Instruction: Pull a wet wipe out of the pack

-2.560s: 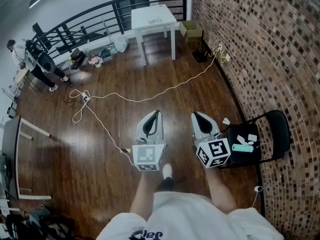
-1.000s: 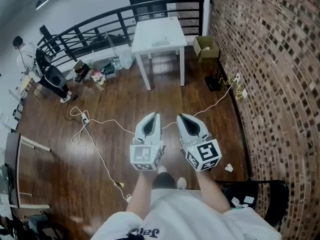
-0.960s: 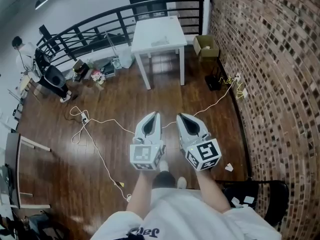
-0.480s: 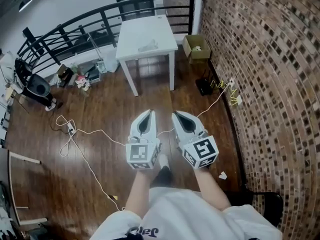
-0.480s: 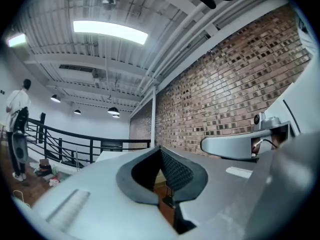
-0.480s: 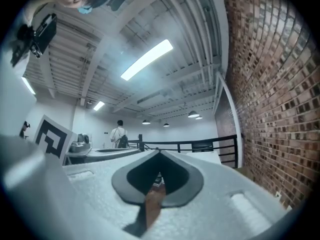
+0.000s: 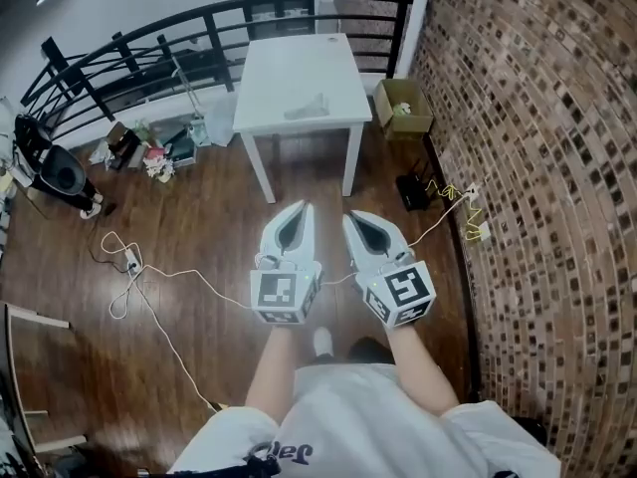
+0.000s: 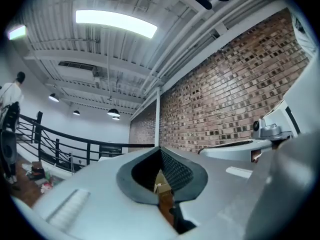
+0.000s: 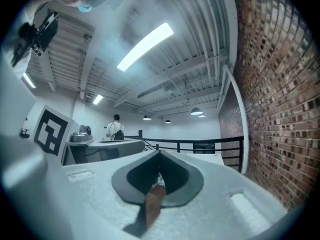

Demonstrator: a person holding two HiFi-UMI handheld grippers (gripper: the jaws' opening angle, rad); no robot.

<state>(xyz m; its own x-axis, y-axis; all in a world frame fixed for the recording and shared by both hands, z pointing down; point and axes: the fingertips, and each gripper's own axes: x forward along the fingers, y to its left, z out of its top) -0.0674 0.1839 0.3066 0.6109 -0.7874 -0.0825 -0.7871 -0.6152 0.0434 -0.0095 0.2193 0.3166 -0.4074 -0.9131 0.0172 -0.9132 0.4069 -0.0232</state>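
Observation:
My left gripper (image 7: 302,207) and right gripper (image 7: 350,215) are held side by side at waist height over the wood floor, both pointing level toward a white table (image 7: 279,68). Each pair of jaws meets at the tips with nothing between them, as the left gripper view (image 8: 160,151) and the right gripper view (image 9: 160,154) also show. A small pale object (image 7: 304,108) lies on the tabletop; it is too small to tell whether it is the wipe pack. The table stands well ahead of both grippers.
A brick wall (image 7: 537,167) runs along the right, with a cardboard box (image 7: 401,106) and cables (image 7: 463,212) at its foot. A black railing (image 7: 149,53) stands behind the table, with clutter (image 7: 149,147) below it. A white cable (image 7: 169,277) trails across the floor at left.
Both grippers, still shut and side by side, have been carried forward across the floor. The white table is now nearer and larger, and the black chair at lower right has left the view.

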